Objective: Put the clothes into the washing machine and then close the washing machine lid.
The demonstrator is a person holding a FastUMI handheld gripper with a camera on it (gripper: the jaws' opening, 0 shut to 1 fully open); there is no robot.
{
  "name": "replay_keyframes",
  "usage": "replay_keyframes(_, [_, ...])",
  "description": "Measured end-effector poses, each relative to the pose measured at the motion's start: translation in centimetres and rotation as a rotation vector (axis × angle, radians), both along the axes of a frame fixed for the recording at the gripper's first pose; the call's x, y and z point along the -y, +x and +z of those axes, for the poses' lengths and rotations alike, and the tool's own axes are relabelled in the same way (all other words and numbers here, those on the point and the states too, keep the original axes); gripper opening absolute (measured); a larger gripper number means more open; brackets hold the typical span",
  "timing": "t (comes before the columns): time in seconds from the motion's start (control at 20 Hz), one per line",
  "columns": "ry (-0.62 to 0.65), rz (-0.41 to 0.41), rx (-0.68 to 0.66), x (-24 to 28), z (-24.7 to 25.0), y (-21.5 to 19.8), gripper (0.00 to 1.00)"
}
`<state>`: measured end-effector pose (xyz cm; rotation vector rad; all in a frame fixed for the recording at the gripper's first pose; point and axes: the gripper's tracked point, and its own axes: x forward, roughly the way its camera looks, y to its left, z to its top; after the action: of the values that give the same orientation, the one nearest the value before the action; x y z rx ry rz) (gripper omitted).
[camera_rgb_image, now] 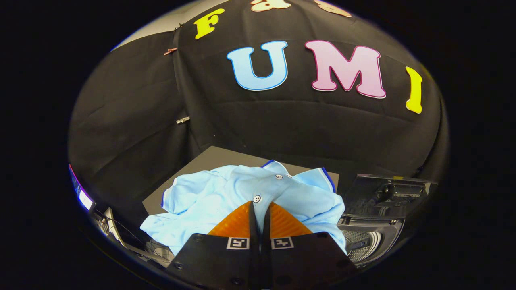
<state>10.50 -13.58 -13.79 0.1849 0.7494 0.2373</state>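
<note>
One light-blue polo shirt (225,193) lies crumpled on a grey table (209,159), collar pointing away from me; one washing machine (371,237), lid (387,195) raised, stands just right. My gripper (260,207) pinches the shirt's placket, fingers nearly together.

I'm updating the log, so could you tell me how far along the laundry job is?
Done: the washer lid stands open, drum showing. In hand: the gripper fingers are nearly closed with a fold of the shirt between them, the shirt beside the washer, not in it. Left: put the shirt in the drum, then close the lid.
</note>
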Motion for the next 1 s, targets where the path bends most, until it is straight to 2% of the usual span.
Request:
replay_keyframes(0.35, [0.018,-0.021,0.025,4.6,0.9,-1.8,0.05])
replay_keyframes(0.55, [0.057,-0.064,0.015,8.1,1.2,-2.7,0.05])
replay_keyframes(0.9, [0.068,-0.176,0.036,18.7,2.3,-3.5,0.05])
replay_keyframes(1.0, [0.049,-0.182,0.055,21.4,2.4,-3.5,0.05])
